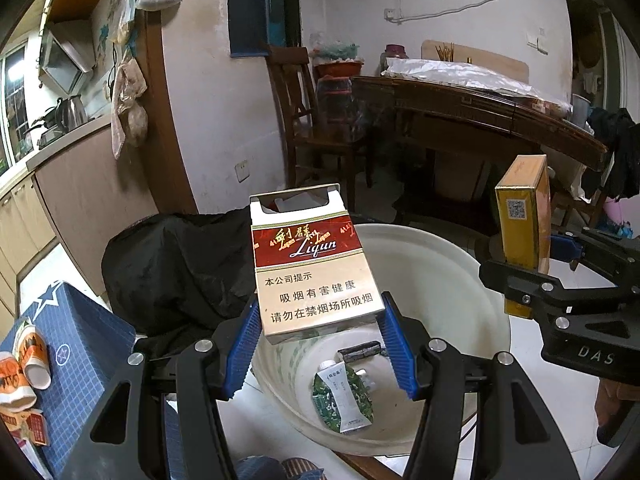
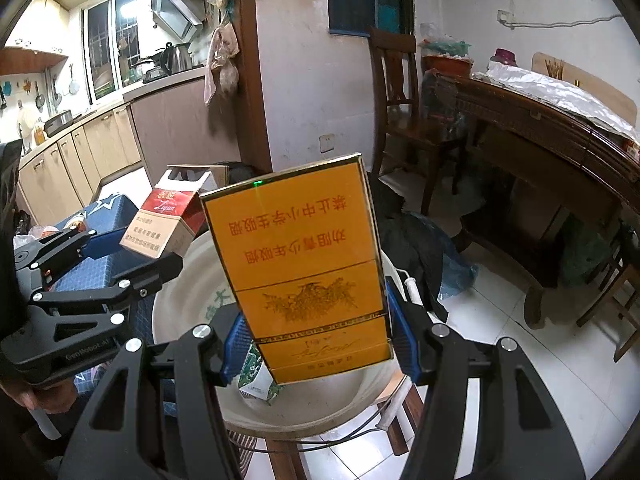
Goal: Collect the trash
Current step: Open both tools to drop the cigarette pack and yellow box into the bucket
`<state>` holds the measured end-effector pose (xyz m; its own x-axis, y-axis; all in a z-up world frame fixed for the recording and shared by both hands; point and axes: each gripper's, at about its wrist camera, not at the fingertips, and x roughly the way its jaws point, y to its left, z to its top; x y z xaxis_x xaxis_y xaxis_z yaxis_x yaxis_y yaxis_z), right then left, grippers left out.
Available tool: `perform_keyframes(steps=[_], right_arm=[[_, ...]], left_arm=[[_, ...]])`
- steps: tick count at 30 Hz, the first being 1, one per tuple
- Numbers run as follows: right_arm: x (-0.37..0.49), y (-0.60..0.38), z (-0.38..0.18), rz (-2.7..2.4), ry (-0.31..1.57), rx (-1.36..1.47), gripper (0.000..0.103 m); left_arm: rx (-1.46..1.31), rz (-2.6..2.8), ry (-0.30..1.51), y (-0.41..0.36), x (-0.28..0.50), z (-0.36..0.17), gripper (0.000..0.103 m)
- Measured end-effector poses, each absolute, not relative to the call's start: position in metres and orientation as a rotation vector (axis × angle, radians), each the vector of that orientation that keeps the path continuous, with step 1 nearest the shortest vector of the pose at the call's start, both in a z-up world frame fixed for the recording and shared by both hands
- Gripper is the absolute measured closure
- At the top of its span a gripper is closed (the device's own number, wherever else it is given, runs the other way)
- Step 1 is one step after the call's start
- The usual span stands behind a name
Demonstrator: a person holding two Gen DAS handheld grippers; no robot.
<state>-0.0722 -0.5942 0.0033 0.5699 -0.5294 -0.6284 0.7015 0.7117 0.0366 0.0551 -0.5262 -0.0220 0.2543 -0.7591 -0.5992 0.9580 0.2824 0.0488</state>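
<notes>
The left tool (image 1: 320,344) pinches a red cigarette pack (image 1: 310,264) upright, open end up; the right tool (image 2: 316,344) pinches a yellow carton (image 2: 304,272) upright.

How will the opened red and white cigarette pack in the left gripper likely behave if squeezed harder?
The red and white cigarette pack looks like thin card with its top open, so it probably crushes easily. It appears empty, so likely very light. Its glossy faces might slip between the left gripper's jaws.

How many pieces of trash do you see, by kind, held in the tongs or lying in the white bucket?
Cigarette packs, held: 2, red-and-white pack and yellow pack
Green-and-white carton in the bucket: 1
Dark flat item in bucket: 1
Total: 4
</notes>
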Motion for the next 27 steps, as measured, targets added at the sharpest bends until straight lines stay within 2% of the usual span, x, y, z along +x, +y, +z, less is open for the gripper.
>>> perform_keyframes(steps=[27], right_arm=[[-0.0698,-0.5959,-0.0011,-0.749,0.636,0.261,0.045]], left_arm=[[0.461,-1.217,0.494,-0.5267,0.0525,-0.0186,0.043]])
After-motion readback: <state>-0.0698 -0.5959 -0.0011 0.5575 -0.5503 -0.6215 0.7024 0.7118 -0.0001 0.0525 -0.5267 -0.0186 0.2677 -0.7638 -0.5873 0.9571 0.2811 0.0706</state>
